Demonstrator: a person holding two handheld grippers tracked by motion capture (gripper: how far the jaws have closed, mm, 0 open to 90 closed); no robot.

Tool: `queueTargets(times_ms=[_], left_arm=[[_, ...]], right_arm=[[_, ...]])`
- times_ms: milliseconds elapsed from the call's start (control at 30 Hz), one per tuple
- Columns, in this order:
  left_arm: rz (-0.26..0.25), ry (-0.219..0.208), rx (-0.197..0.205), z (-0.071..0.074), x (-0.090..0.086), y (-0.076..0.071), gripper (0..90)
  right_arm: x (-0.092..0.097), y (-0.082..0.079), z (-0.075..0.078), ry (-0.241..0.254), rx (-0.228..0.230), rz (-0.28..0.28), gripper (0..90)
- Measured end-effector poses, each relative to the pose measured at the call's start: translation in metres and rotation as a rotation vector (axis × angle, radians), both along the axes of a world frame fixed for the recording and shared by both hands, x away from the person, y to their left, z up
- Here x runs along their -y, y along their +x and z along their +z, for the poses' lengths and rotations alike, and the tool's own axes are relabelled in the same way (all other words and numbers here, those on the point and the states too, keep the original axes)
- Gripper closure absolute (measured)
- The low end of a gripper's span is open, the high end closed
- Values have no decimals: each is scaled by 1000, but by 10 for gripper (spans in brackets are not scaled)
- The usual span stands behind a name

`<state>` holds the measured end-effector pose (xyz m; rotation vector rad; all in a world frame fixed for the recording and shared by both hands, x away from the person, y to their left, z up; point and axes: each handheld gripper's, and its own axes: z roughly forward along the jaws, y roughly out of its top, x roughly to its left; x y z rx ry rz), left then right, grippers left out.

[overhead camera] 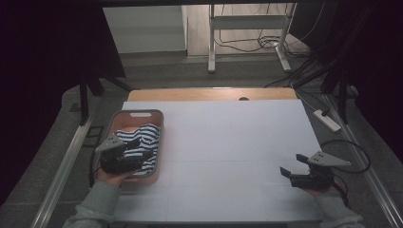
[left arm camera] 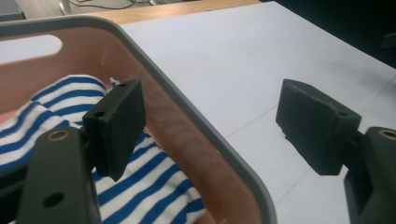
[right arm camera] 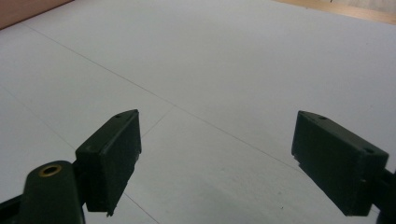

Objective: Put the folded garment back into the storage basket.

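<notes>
A pink basket with a grey rim [overhead camera: 160,124] [left arm camera: 205,140] stands at the table's left. Inside it lies a blue-and-white striped cloth [overhead camera: 145,135] [left arm camera: 140,186]. My left gripper [overhead camera: 142,148] [left arm camera: 212,123] hovers over the basket's near right side, open. One of its jaws is above the cloth and the other is outside the rim over the white table; nothing is gripped. My right gripper [overhead camera: 293,165] [right arm camera: 217,158] rests low over the white table surface [right arm camera: 210,60] at the near right, open and empty.
The white table top [overhead camera: 228,137] ends in a wooden strip [overhead camera: 209,94] at the far edge. Beyond it are a desk frame [overhead camera: 247,28] and cables on the floor. A power strip [overhead camera: 327,119] lies off the table's right side.
</notes>
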<state>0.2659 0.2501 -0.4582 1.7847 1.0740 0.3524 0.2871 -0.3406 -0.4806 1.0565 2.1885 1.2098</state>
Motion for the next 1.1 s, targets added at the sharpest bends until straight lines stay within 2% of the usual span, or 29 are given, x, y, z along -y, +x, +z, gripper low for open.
queueTargets(times_ms=[567,1100], left_arm=[[-51,20,-2,-10,17,-17,240],[-62,22,-10,-13,20,-16,239]], right_arm=[[1,-1,1,2,5,6,165],[1,-1,1,4,9,8,165]])
